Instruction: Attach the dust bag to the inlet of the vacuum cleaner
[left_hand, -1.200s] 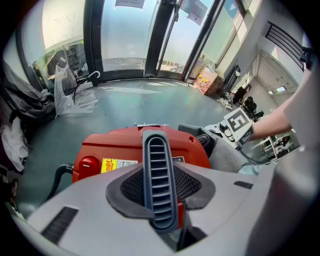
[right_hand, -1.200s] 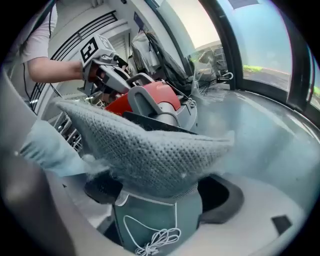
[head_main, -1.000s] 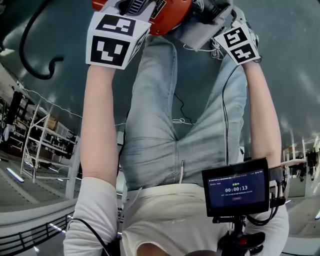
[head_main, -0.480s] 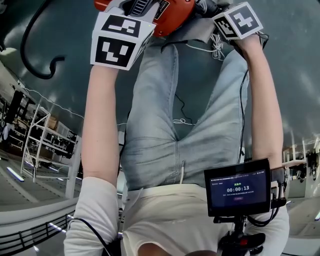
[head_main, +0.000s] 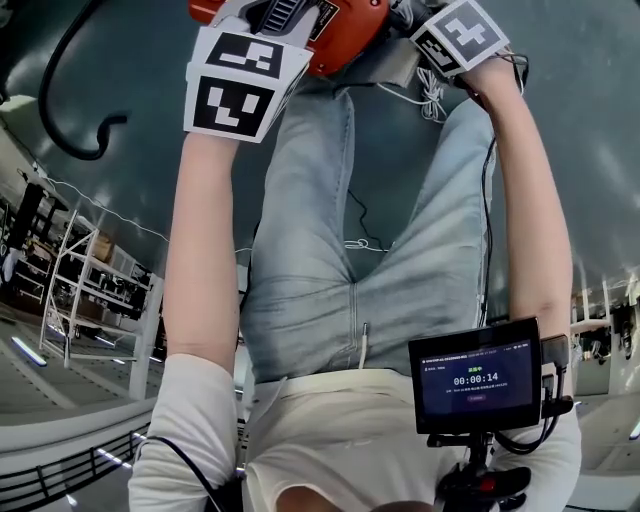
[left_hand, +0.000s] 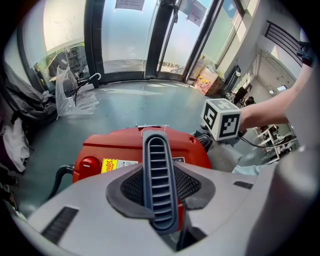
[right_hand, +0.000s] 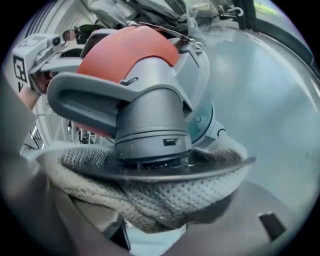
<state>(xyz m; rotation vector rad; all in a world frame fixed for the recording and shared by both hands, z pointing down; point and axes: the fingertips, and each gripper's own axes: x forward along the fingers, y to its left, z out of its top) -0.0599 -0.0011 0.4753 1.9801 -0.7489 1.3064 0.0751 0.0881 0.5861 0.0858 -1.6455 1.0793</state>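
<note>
The red vacuum cleaner (head_main: 345, 30) lies on the floor beyond my knees. My left gripper (left_hand: 160, 200) is shut on its grey ribbed handle (left_hand: 157, 170), above the red body (left_hand: 115, 150). In the right gripper view the grey mesh dust bag (right_hand: 160, 197) and its flat collar (right_hand: 220, 167) sit under the vacuum's grey round housing (right_hand: 150, 120). My right gripper (right_hand: 155, 220) has just been closing. The bag's fabric is bunched between its jaws and touches both. In the head view the right gripper (head_main: 440, 25) is at the bag (head_main: 395, 65), beside the left gripper (head_main: 275, 12).
A black hose (head_main: 60, 110) curls over the grey floor at left. A thin cord (head_main: 365, 240) lies between my legs. A small monitor (head_main: 475, 375) hangs at my waist. Plastic bags (left_hand: 70, 95) and glass doors stand beyond the vacuum.
The right gripper's marker cube has rolled and shifted slightly left and up at the bag. The left gripper and the vacuum have kept still.
</note>
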